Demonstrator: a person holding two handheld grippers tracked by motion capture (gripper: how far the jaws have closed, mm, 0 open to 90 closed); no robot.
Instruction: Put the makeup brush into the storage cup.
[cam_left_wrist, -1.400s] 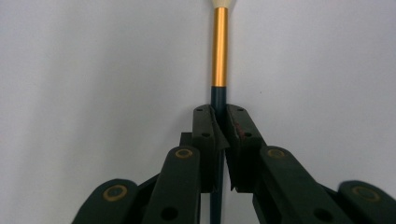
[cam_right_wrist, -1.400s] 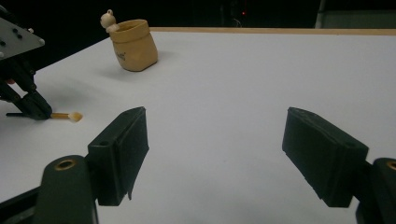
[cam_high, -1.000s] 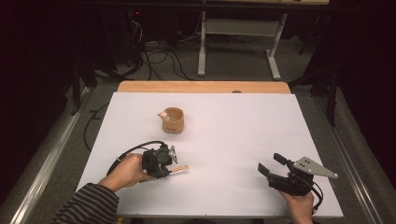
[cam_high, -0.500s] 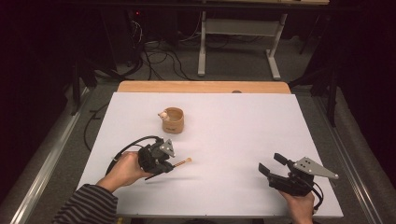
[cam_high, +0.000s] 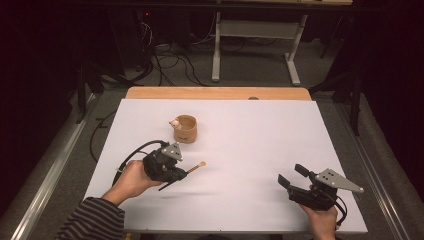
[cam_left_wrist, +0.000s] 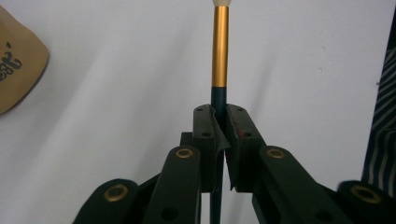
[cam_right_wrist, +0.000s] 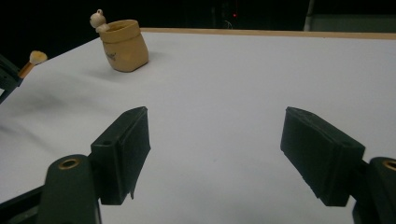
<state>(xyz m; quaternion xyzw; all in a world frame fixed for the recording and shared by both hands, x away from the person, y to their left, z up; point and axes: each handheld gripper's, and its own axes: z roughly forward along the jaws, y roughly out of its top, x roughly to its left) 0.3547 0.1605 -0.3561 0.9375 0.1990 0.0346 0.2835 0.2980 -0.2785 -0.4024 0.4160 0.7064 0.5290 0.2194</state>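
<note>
My left gripper (cam_high: 182, 174) is shut on a thin brush (cam_high: 194, 168) and holds it a little above the white table (cam_high: 260, 135), with a faint shadow beneath. In the left gripper view the jaws (cam_left_wrist: 223, 114) pinch the dark green handle, and the gold ferrule of the brush (cam_left_wrist: 220, 51) points away to a pale tip. A tan cup (cam_high: 185, 128) with a small figure on its rim stands just beyond. My right gripper (cam_high: 290, 173) rests near the front right, open, and the right gripper view shows nothing inside the gripper (cam_right_wrist: 215, 126).
The cup (cam_right_wrist: 125, 45) and the brush tip (cam_right_wrist: 36, 57) lie far left in the right gripper view. A wooden strip (cam_high: 220, 93) borders the table's far edge. Cables and a stand's legs lie on the dark floor beyond. A striped sleeve (cam_high: 95, 222) enters at bottom left.
My left gripper has risen and shifted slightly toward the cup with the brush in its jaws, lifting the brush off the table. The right gripper has stayed still.
</note>
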